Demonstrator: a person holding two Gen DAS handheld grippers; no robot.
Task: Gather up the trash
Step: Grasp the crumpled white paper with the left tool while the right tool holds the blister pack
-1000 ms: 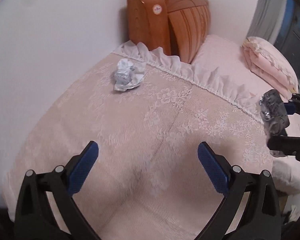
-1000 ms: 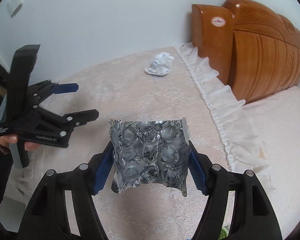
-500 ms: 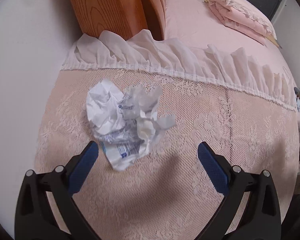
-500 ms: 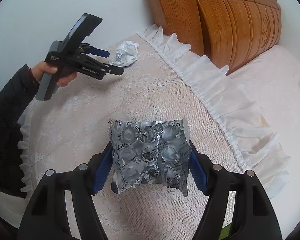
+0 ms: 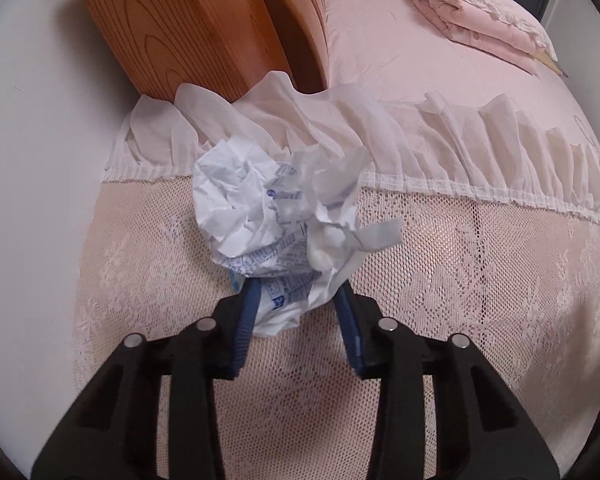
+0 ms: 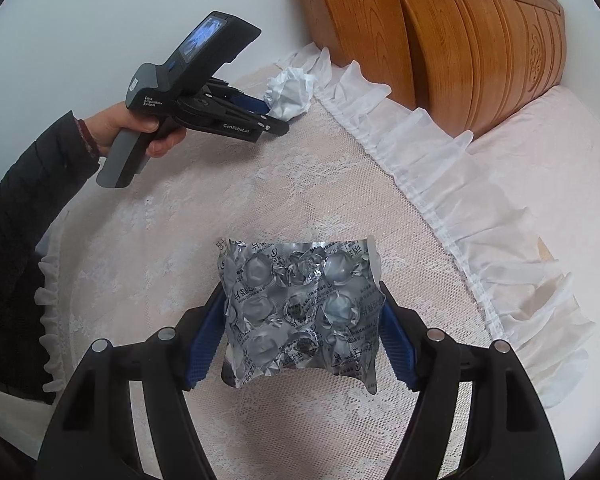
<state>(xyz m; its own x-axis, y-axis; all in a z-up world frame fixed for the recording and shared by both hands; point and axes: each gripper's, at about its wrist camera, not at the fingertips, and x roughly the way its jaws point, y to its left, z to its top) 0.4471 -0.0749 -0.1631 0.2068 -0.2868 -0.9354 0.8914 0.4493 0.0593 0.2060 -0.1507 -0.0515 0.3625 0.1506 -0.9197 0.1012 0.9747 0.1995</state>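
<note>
Step in hand: grabbing the second piece of trash. Left gripper [image 5: 296, 312] has its blue pads closed in on the near lower edge of the crumpled paper wad [image 5: 276, 216], pinching it; the wad looks to rest on the lace cover, at the far edge just in front of the white ruffle trim [image 5: 440, 152]. In the right wrist view the same gripper [image 6: 278, 118], held in the person's left hand [image 6: 140, 132], reaches the wad [image 6: 290, 92] from the side.

Right gripper [image 6: 300, 336] is narrowed onto a used foil blister pack [image 6: 300, 312], pads pressing both side edges, pack held above the cover and not touching it.

Next move, as I judge it: lift the wad clear without it slipping. The grip is only on a loose lower flap, so the paper may unfold or drop; a firmer squeeze or a slow lift is needed. Then carry both items to a bin; none in view.

Surface: pale pink lace cover [image 5: 480, 280] over what appears to be a low bedside unit, soft and openwork, which could snag the fingertips. Room: bedroom, white wall [image 6: 100, 20] on the left, carved wooden headboard [image 6: 480, 40] beyond the ruffle, pink bed sheet [image 5: 400, 48] alongside, folded pink quilt [image 5: 480, 20] farther back on the bed.
</note>
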